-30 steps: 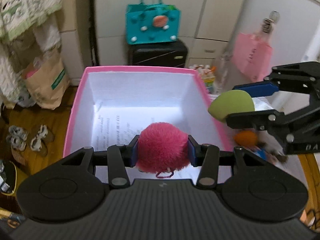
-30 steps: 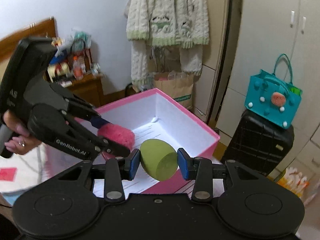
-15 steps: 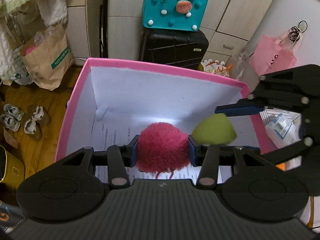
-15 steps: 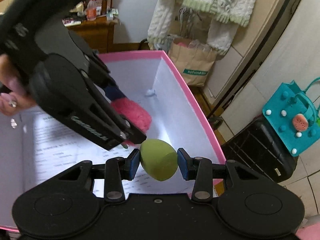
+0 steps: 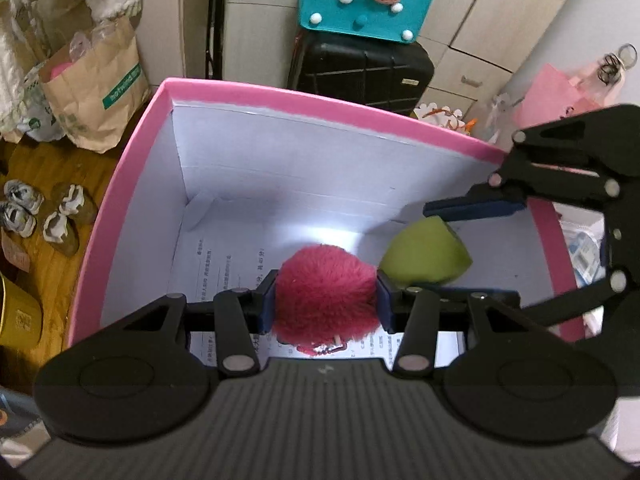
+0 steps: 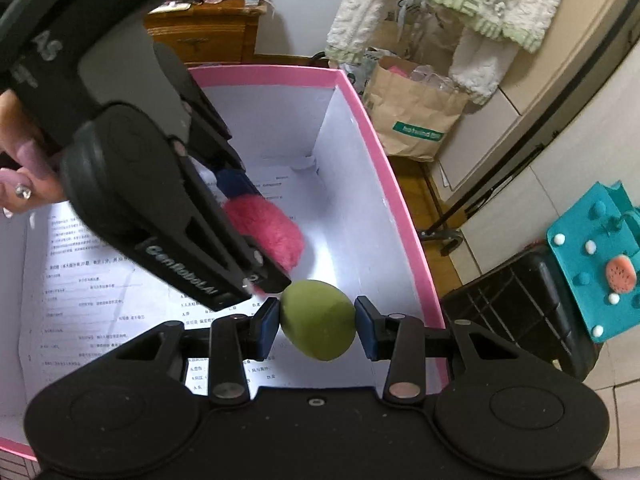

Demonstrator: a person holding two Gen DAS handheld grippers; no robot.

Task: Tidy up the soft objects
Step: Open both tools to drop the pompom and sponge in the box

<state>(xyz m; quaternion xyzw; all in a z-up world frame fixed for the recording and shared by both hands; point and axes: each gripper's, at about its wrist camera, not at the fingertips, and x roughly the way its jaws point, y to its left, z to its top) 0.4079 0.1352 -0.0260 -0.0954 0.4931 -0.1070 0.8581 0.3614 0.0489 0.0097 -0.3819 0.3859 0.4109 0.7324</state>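
Reading "GenRobot.AI" along the left gripper linkage, "hotwind.com" on the brown paper bag. Pinching the pink pompom between blue pads, hanging over the pink box floor, near its right wall. Clamping the green sponge egg in the right gripper, just beside the pompom. Hiding much of the printed sheet, text too small to read.

I have carried my right tongs and their green sponge from outside the pink box to inside it, beside my left tongs, which lowered the pink pompom.
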